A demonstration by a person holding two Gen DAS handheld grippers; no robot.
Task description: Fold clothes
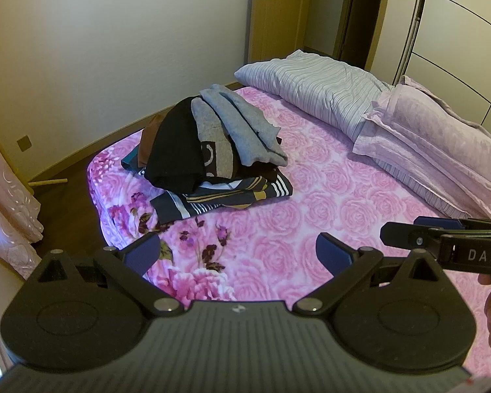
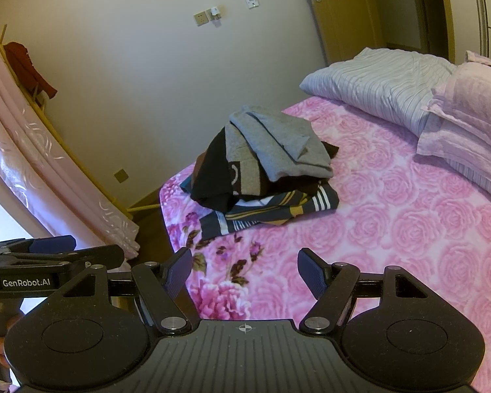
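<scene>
Both the left gripper (image 1: 235,252) and right gripper (image 2: 244,273) are hovering wide open and empty above the bed (image 1: 327,216), short of the pile of folded clothes (image 1: 212,150) lying near its far corner

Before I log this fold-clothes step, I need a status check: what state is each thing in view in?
left gripper: open, empty
right gripper: open, empty
pile of clothes: heaped on the bedspread, untouched
grey garment: folded, on top
bedspread: flat
striped pillow: lying at the bed's far end
door: closed

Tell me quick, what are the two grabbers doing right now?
Left gripper: open, holding nothing, above the pink bedspread.
Right gripper: open, holding nothing too.
</scene>
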